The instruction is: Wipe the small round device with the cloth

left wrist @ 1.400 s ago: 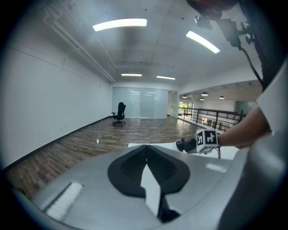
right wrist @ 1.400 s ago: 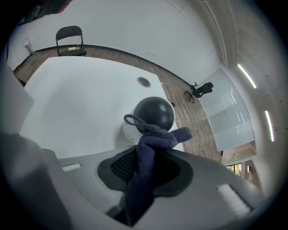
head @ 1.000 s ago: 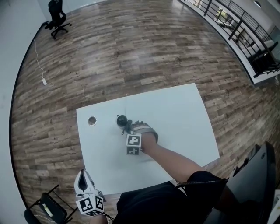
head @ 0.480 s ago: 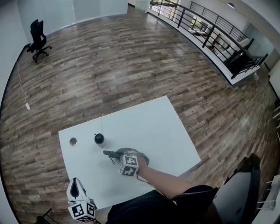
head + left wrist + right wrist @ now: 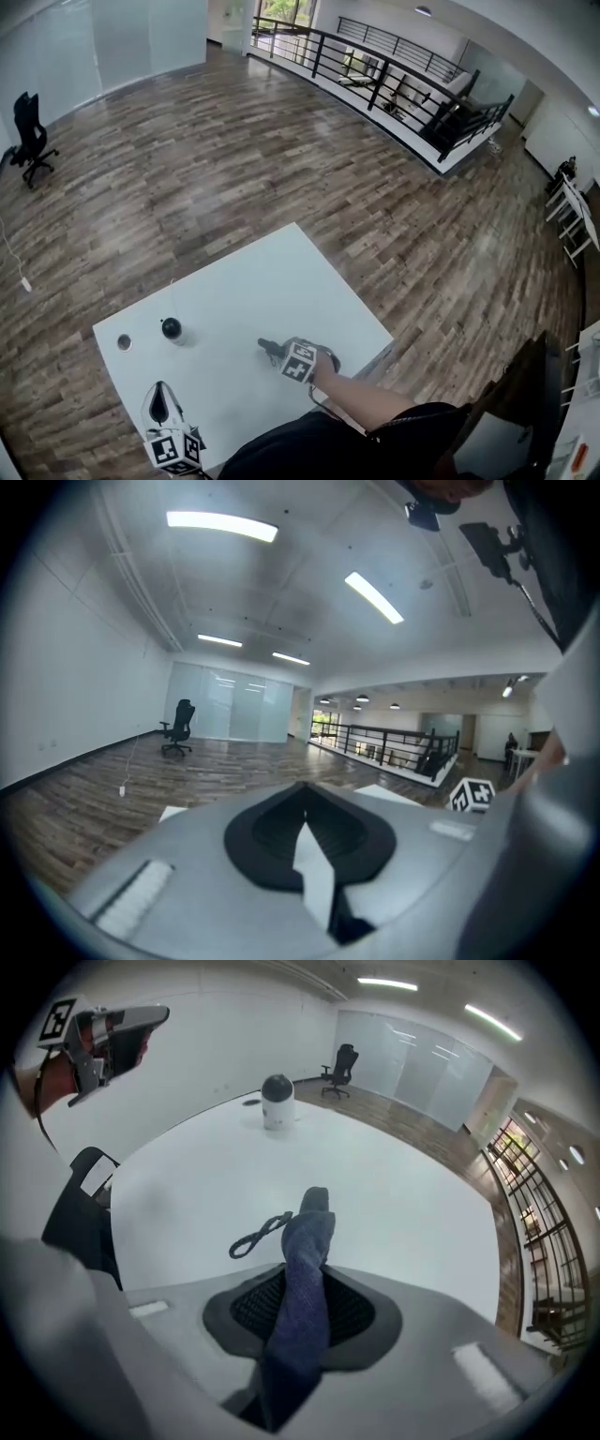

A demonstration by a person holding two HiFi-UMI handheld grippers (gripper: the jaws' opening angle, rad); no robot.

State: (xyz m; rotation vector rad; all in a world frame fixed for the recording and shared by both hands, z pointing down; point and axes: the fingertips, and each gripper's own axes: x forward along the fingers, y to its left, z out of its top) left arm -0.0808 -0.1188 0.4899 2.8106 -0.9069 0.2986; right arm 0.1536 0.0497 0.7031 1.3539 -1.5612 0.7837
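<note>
The small round device [image 5: 171, 328], black on top with a white base, stands on the white table [image 5: 253, 281] near its left end; it also shows far off as the device [image 5: 277, 1101] in the right gripper view. My right gripper [image 5: 274, 349] is over the table's near right part, well apart from the device. It is shut on a dark blue cloth [image 5: 302, 1297], whose cord loop [image 5: 258, 1235] hangs free. My left gripper [image 5: 162, 403] hovers at the table's near left edge, jaws shut with nothing in them.
A small round disc [image 5: 124, 342] lies left of the device. A black chair [image 5: 80, 1199] stands by the table's edge. An office chair [image 5: 31, 141] sits far off on the wood floor. A black railing [image 5: 394, 70] runs along the back right.
My right gripper, still holding the cloth, has drawn away from the device toward the table's near right side. The head view has swung, showing more of the room.
</note>
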